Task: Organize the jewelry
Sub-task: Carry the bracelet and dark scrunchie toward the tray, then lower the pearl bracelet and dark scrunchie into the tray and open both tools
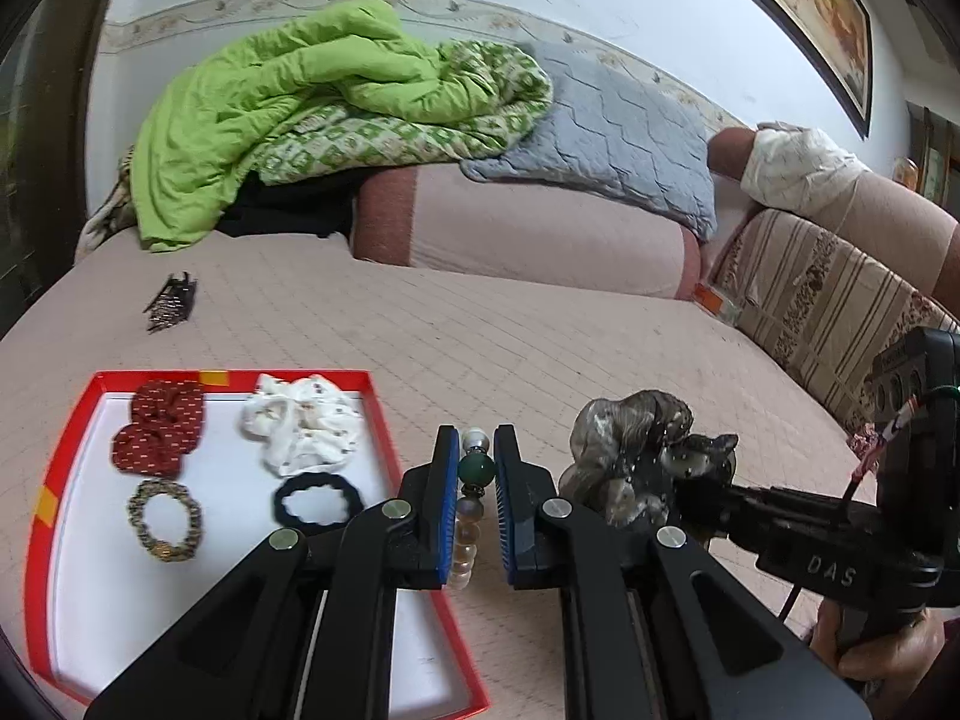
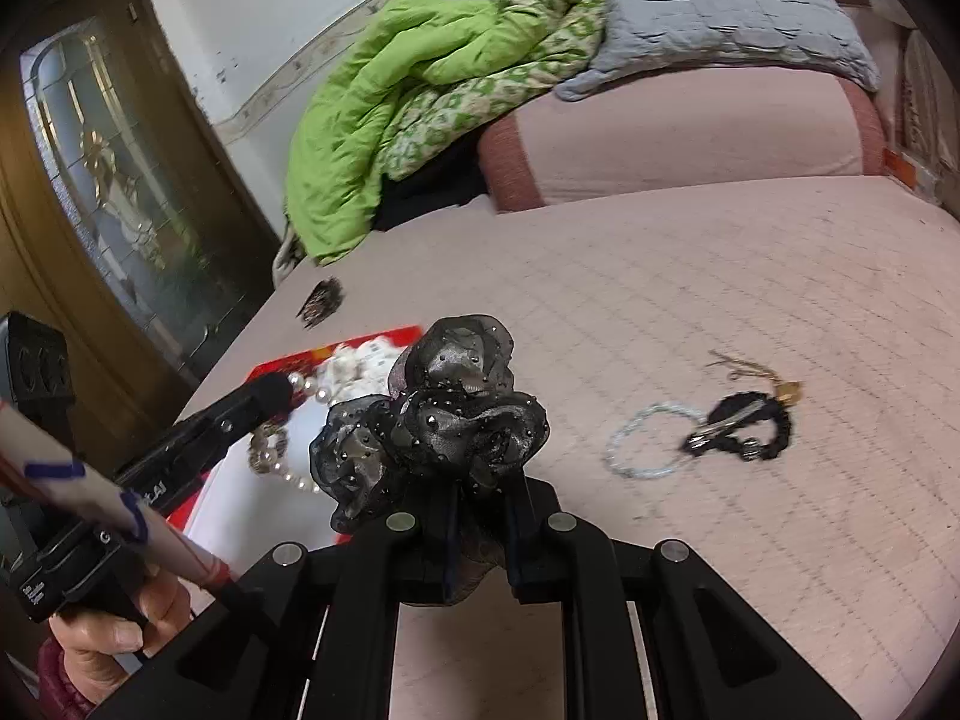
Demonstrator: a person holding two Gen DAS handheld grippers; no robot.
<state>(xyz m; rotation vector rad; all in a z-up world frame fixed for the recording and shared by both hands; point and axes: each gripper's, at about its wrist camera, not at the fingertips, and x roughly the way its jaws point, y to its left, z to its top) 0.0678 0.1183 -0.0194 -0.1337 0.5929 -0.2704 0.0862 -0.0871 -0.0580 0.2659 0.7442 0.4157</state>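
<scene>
"DAS"-marked right gripper (image 1: 672,480) clamps black scrunchie (image 2: 432,414); left gripper (image 1: 477,480) clamps bead bracelet (image 1: 471,510).

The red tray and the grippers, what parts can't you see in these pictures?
- Red tray, left wrist view: its near right part is hidden by the left gripper.
- Bead bracelet, left wrist view: its lower part is behind the fingers.
- Right gripper, right wrist view: the black organza scrunchie covers its fingertips.
- Items on the bed, right wrist view: blurred, tangled.

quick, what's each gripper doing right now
left gripper: shut on a bead bracelet with a green bead and pearls.
right gripper: shut on a frilly black sheer organza scrunchie.
</scene>
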